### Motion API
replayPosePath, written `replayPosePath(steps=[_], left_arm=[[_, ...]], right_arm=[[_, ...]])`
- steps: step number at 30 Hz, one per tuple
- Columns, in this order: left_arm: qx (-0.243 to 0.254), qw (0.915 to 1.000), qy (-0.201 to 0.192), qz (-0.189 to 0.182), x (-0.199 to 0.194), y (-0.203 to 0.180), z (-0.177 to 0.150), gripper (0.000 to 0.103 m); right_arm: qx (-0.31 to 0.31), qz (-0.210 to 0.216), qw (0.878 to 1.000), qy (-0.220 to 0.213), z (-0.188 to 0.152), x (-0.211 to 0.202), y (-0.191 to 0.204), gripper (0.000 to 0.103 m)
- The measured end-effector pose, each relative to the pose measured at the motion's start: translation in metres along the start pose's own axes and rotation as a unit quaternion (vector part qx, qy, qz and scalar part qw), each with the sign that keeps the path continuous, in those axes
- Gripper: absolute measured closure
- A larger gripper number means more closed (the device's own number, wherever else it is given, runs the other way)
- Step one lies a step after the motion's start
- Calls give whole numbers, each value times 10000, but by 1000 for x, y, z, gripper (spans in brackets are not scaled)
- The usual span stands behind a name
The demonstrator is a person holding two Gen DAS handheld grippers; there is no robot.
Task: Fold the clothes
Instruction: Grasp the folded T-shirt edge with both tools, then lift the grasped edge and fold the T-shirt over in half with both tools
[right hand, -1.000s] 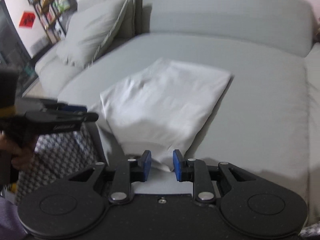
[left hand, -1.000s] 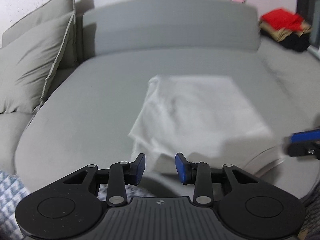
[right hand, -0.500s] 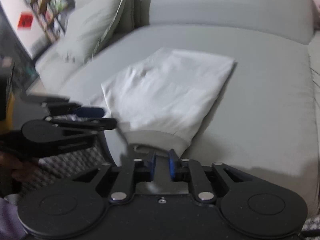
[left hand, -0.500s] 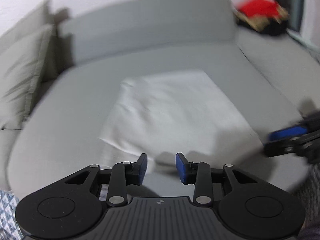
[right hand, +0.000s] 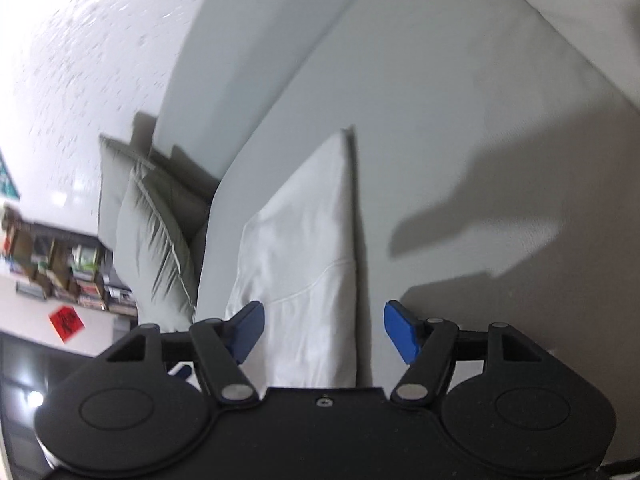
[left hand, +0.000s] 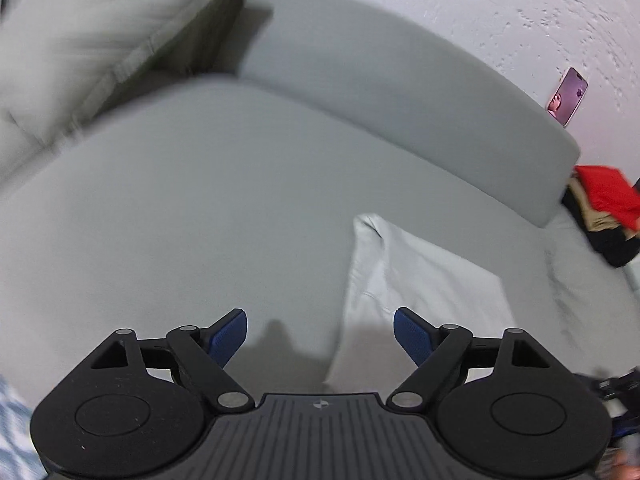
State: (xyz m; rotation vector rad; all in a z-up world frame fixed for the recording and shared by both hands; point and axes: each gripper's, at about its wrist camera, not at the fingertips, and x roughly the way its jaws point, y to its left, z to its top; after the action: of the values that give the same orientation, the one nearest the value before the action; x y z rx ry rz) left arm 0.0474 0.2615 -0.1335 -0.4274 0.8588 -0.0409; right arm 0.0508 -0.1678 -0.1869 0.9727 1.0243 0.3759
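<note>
A: We note the white garment [right hand: 304,264], soft woven cloth folded into a long creased rectangle, lying flat on the smooth grey sofa seat [left hand: 180,208].

B: Left gripper [left hand: 320,334]: its blue-padded fingers [left hand: 230,336] are opening, wide apart, nothing pinched; the cloth's near edge lies under the right-hand finger, bare seat under the other.

A: Right gripper [right hand: 323,330]: opening too, holding nothing. The folded strip runs up between its fingers [right hand: 400,332], nearer the left one.

B: Ribbed grey cushion [right hand: 156,240] beyond; red cloth [left hand: 608,196] well apart.
</note>
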Motion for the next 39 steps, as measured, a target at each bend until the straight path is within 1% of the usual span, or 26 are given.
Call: replayPosePath(steps=[2, 4, 6, 9, 11, 13, 15, 17, 19, 23, 25, 29, 30, 31, 32, 34, 35, 36, 37, 38, 39], left_arm=[[-465, 9969, 474, -412, 20, 13, 9, 21], [-862, 9898, 886, -712, 38, 23, 15, 23], [-1134, 9813, 1125, -1074, 49, 30, 18, 25], [-1315, 9700, 1451, -1440, 62, 35, 22, 30], [-1218, 9669, 1600, -1573, 68, 33, 22, 30], [-1074, 9649, 1740, -1648, 73, 29, 24, 30], [-924, 9636, 1866, -1677, 80, 25, 26, 30], [-838, 9612, 1955, -1755, 89, 22, 29, 30], [-760, 9586, 2006, -1875, 102, 19, 33, 31], [-522, 9519, 2134, -2136, 124, 7, 36, 43], [-423, 9469, 2210, -2298, 135, 2, 37, 44], [-371, 9341, 2389, -2628, 153, -3, 39, 43], [-378, 9311, 2427, -2697, 157, -5, 39, 42], [-383, 9284, 2462, -2758, 161, -7, 40, 39], [-373, 9272, 2483, -2779, 163, -10, 41, 37], [-353, 9249, 2525, -2821, 168, -15, 42, 37], [-342, 9244, 2540, -2826, 170, -18, 42, 42], [-319, 9279, 2518, -2731, 169, -21, 42, 48], [-268, 9338, 2476, -2570, 166, -24, 43, 63], [-214, 9396, 2432, -2400, 163, -28, 43, 75], [-144, 9465, 2371, -2185, 159, -32, 42, 81]], right_arm=[[80, 22, 10000, 34, 4, 5, -2, 41], [118, 31, 9999, 90, 9, 10, -3, 41], [174, 42, 9997, 189, 14, 14, -3, 41], [270, 81, 9992, 287, 21, 17, -5, 41], [232, 94, 9990, 366, 24, 19, -5, 43], [173, 82, 9987, 463, 28, 22, -6, 48], [112, 61, 9983, 572, 32, 26, -7, 55], [132, 71, 9981, 598, 37, 33, -7, 59], [184, 93, 9980, 600, 42, 41, -8, 60], [208, 177, 9977, 617, 52, 59, -8, 60], [185, 206, 9975, 652, 56, 69, -6, 60], [-18, 318, 9954, 905, 61, 87, -2, 59], [-23, 391, 9945, 975, 63, 91, -2, 59], [-5, 466, 9936, 1028, 65, 95, -3, 60], [22, 540, 9929, 1057, 66, 99, -4, 60], [50, 642, 9925, 1037, 67, 105, -6, 65], [68, 659, 9929, 989, 67, 107, -8, 74], [93, 620, 9938, 923, 66, 109, -10, 83], [127, 511, 9951, 834, 64, 110, -12, 99], [104, 443, 9963, 732, 62, 109, -12, 98], [1, 387, 9973, 619, 59, 106, -8, 98]])
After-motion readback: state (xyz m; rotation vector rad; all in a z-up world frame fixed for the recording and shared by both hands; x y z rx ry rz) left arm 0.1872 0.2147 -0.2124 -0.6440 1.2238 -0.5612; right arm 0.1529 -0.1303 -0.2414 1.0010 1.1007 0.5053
